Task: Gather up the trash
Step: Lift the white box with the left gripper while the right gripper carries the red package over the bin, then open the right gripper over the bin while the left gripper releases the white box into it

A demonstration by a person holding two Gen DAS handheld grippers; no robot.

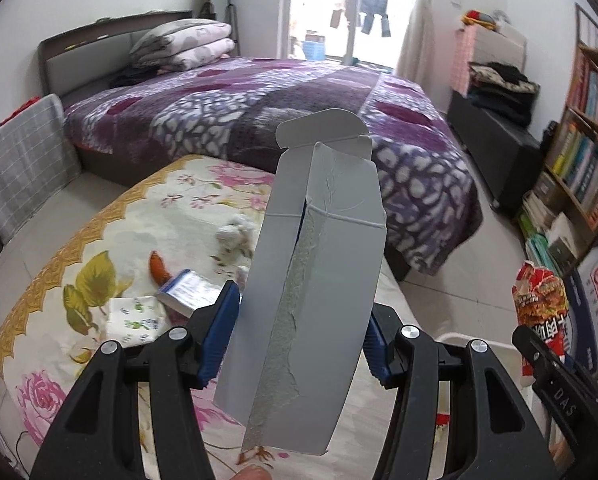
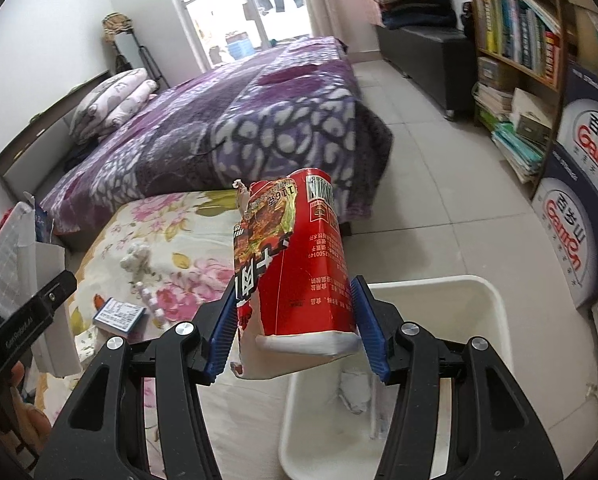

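Observation:
My left gripper (image 1: 299,320) is shut on a flattened grey cardboard box (image 1: 311,280), held upright above the floral-covered table (image 1: 99,240). My right gripper (image 2: 295,328) is shut on a torn red noodle packet (image 2: 295,264), held just above the left rim of a white bin (image 2: 495,304). White crumpled paper (image 2: 353,394) lies inside the bin. The red packet also shows at the right in the left wrist view (image 1: 539,304), and the grey box at the left in the right wrist view (image 2: 47,304). On the table lie a small blue-and-white box (image 1: 191,292), an orange scrap (image 1: 159,268) and a crumpled tissue (image 1: 235,232).
A bed with a purple blanket (image 1: 279,108) stands beyond the table. A bookshelf (image 2: 519,28) and large printed cartons (image 2: 579,200) line the right wall. A patterned paper piece (image 1: 135,320) lies on the table. A grey checked cushion (image 1: 19,168) is at the left.

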